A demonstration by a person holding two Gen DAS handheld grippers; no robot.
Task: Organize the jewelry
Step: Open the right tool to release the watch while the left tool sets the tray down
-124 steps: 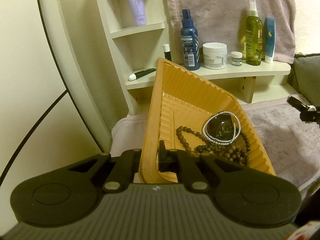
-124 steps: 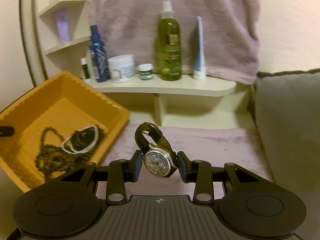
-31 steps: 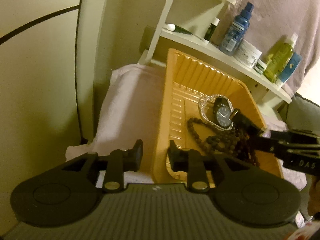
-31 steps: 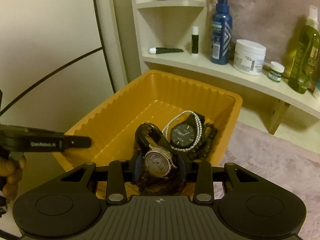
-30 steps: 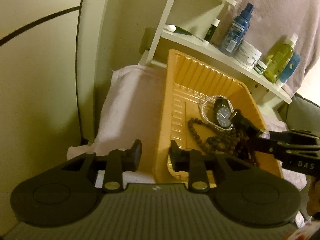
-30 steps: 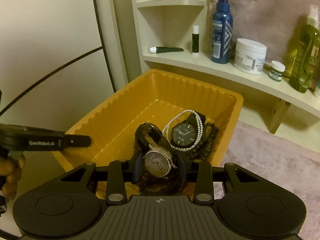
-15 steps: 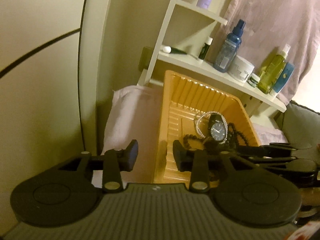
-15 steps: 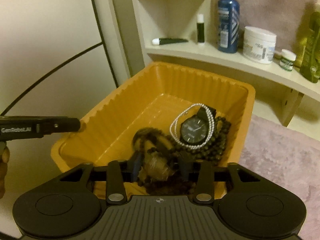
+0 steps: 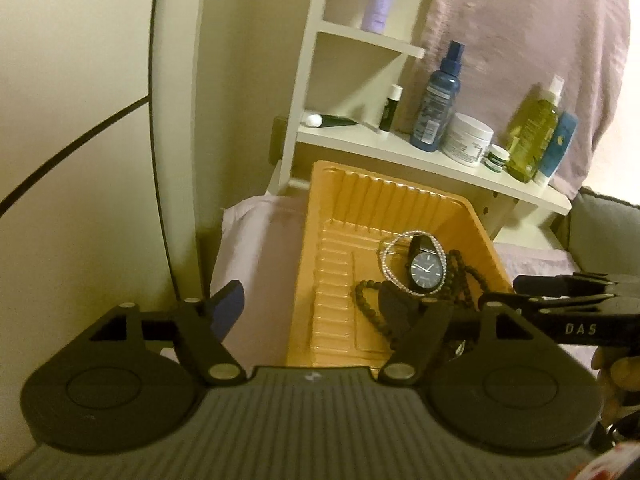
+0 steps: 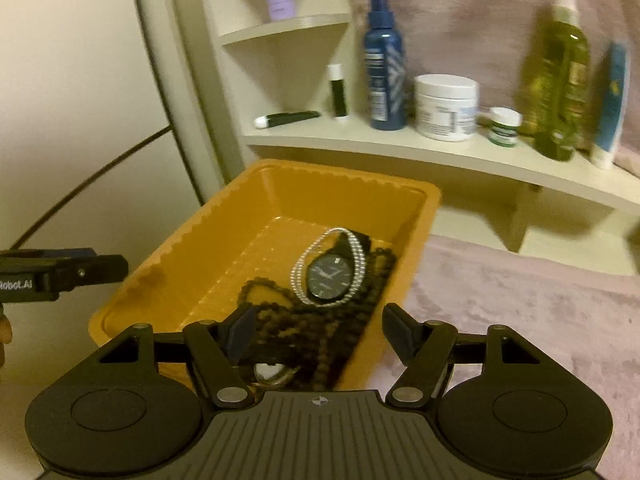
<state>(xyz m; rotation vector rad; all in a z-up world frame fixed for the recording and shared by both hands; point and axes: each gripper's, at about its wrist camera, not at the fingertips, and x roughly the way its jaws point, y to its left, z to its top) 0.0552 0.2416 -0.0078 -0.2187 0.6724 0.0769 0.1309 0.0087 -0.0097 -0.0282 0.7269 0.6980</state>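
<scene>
Your left tool (image 9: pixel 310 300) has just been opening and stands wide over the near left rim of the ribbed orange plastic tray (image 9: pixel 352 188), gripping nothing; your right tool (image 10: pixel 320 330) has also just been opening, its jaws spread and pressing on nothing; below it the sparkling silver-faced watch (image 10: pixel 272 372) lies at the tray's near end, partly hidden by the tool's body; the black round-faced watch (image 10: pixel 330 278) rests further in, ringed by a pearly bead bracelet (image 10: pixel 300 272) and lying on a string of dark brown beads (image 10: pixel 280 316); the tray sits on a pale mauve towel (image 9: pixel 256 248) below a cream shelf (image 10: pixel 440 152) of bottles.
</scene>
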